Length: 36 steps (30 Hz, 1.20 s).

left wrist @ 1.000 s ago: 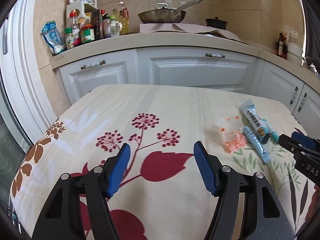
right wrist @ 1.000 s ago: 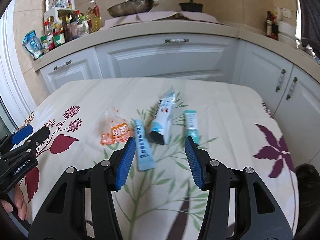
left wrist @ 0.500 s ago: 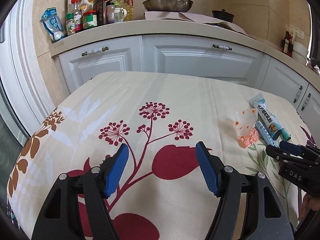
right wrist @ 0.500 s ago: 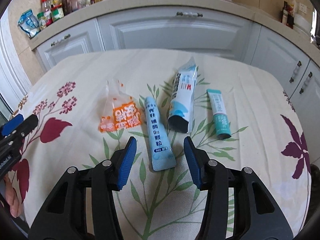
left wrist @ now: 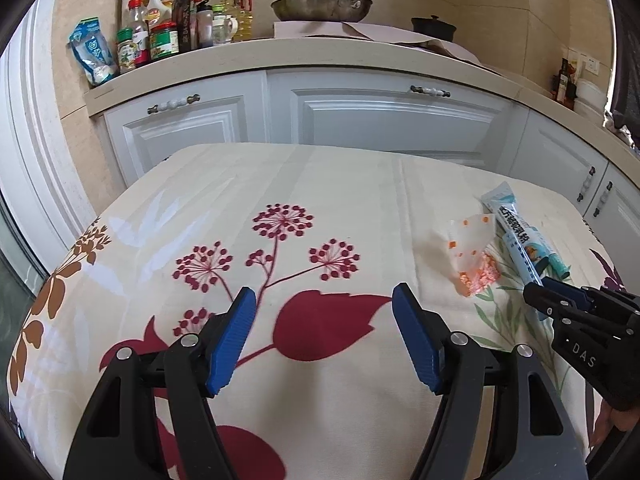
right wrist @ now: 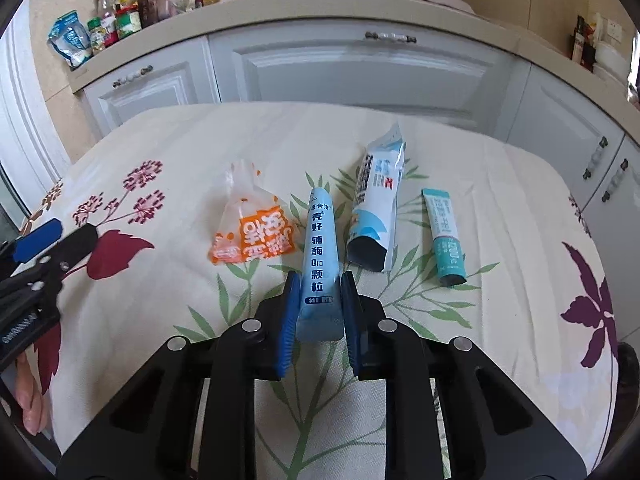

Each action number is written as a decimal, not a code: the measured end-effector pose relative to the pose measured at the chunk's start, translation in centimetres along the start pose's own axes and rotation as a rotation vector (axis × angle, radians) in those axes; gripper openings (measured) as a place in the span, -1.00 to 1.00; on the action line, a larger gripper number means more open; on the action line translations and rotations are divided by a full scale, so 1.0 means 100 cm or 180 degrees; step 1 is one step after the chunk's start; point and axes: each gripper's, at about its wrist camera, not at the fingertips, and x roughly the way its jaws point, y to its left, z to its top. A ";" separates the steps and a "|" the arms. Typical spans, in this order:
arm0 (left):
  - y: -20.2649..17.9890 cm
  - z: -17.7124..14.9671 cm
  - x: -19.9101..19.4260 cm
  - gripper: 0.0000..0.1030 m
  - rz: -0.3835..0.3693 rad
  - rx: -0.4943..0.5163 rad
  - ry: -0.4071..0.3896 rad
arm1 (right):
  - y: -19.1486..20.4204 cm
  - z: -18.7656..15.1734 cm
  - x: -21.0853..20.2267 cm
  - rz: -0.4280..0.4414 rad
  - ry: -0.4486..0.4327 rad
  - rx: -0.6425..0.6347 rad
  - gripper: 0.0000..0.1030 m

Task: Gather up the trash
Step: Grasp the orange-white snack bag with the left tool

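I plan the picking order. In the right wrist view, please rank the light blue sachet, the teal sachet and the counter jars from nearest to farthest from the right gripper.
1. Light blue sachet: between the fingers of the right gripper, its near end gripped.
2. Teal sachet: on the table, to the right and a little ahead.
3. Counter jars: far back on the left, beyond the table.

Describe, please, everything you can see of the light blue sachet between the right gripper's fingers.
The light blue sachet is a long, narrow stick pack of glossy film, with dark Chinese characters down its length. It lies flat on the floral tablecloth, pointing away. The right gripper has closed on its near end, a blue pad against each side.
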 end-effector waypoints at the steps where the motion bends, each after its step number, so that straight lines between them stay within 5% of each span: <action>1: -0.002 0.000 0.000 0.33 -0.0012 0.0010 0.0002 | 0.000 0.000 -0.005 0.0011 -0.0050 -0.0009 -0.60; 17: -0.071 0.014 0.008 0.33 -0.0286 0.0292 -0.0026 | -0.059 0.003 -0.032 -0.0211 -0.0315 0.0260 -0.60; 30: -0.105 0.025 0.046 0.32 -0.0206 0.0447 0.0159 | -0.121 -0.006 -0.032 -0.0309 -0.0283 0.0511 -0.60; 34: -0.105 0.024 0.052 -0.11 -0.0232 0.0469 0.0274 | -0.130 -0.009 -0.027 -0.0295 -0.0238 0.0540 -0.60; 36: -0.105 0.023 0.056 -0.54 -0.0288 0.0473 0.0347 | -0.132 -0.011 -0.027 -0.0286 -0.0230 0.0555 -0.60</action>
